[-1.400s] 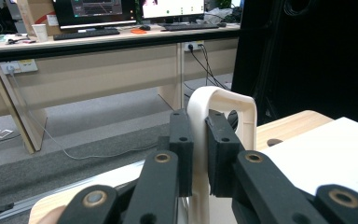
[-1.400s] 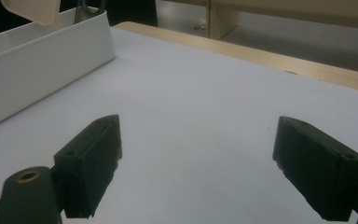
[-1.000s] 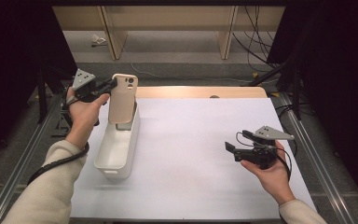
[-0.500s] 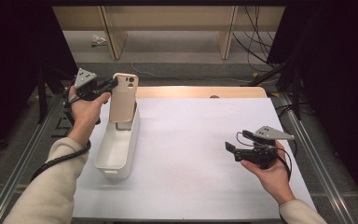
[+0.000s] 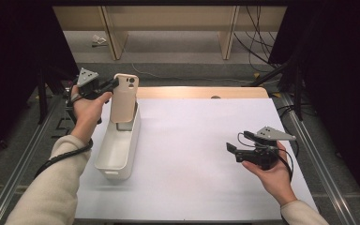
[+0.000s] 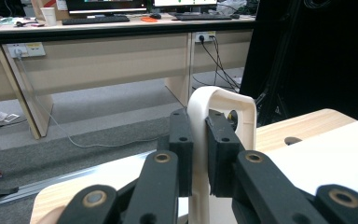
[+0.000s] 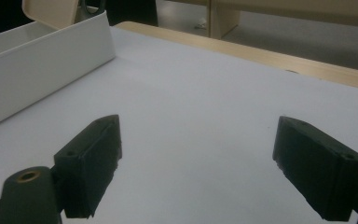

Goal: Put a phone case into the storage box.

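In the high view, the right tongs [image 5: 232, 149] are hovering low over the white worktop [image 5: 201, 140], their jaws standing spread with nothing between them; the person's right hand [image 5: 272, 171] is covering most of the body, and the sleeve is being cut off by the bottom edge. In the right gripper view both jaws are rising wide apart over bare worktop, their lower parts running out of the picture.

Well away from those tongs, a white bin [image 5: 119, 145] is lying lengthwise on the worktop; its near end wall is facing the camera, so the floor there is hidden. In the right gripper view its side wall [image 7: 42, 65] is running off the left edge.

At the bin's far end, the left tongs [image 5: 114, 85] are pinching a beige phone case [image 5: 124, 98] by its upper edge, holding it upright with its lower end dipping inside the bin; whether that end is touching the bin's floor is hard to tell. In the left gripper view the pads [image 6: 182, 140] are pressing on the case's thin edge [image 6: 200, 121], and the rest of the case is sinking behind the jaws.
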The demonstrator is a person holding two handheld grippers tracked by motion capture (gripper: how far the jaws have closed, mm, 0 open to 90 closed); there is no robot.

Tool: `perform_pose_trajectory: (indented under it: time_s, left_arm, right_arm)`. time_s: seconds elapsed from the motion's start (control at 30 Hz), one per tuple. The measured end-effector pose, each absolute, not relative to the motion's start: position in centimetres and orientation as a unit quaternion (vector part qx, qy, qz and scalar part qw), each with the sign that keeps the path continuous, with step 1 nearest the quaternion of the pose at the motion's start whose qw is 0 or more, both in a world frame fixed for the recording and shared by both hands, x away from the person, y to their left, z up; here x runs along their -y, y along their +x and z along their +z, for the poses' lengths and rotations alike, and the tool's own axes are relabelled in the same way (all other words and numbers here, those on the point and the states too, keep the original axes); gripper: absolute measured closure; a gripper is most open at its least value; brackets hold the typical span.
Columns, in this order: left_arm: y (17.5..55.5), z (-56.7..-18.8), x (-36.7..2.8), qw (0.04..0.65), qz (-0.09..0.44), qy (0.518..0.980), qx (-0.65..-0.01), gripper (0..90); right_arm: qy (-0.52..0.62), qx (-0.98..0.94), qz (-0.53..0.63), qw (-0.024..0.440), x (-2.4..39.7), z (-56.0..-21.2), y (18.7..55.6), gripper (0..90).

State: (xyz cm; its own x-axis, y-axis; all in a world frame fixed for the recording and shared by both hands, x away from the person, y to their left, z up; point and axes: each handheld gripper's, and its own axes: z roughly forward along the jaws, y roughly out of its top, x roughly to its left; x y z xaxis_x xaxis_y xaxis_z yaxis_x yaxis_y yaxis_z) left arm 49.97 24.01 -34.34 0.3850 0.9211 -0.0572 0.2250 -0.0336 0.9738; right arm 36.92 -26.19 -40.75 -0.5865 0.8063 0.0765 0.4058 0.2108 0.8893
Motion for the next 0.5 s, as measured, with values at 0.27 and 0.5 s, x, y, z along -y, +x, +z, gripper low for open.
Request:
perform_pose_trajectory:
  time_s: [0.27, 0.5]
  left_arm:
    - [50.5, -35.3, -24.3, 0.529, 0.32, 0.638, -0.459, 82.0]
    - [50.9, -36.6, -24.7, 0.523, 0.312, 0.639, -0.47, 82.0]
  right_arm:
    - [0.403, -0.75, 0.481, 0.208, 26.1, -40.8, 36.9, 16.3]
    - [0.402, -0.751, 0.481, 0.206, 26.1, -40.8, 37.0, 16.3]
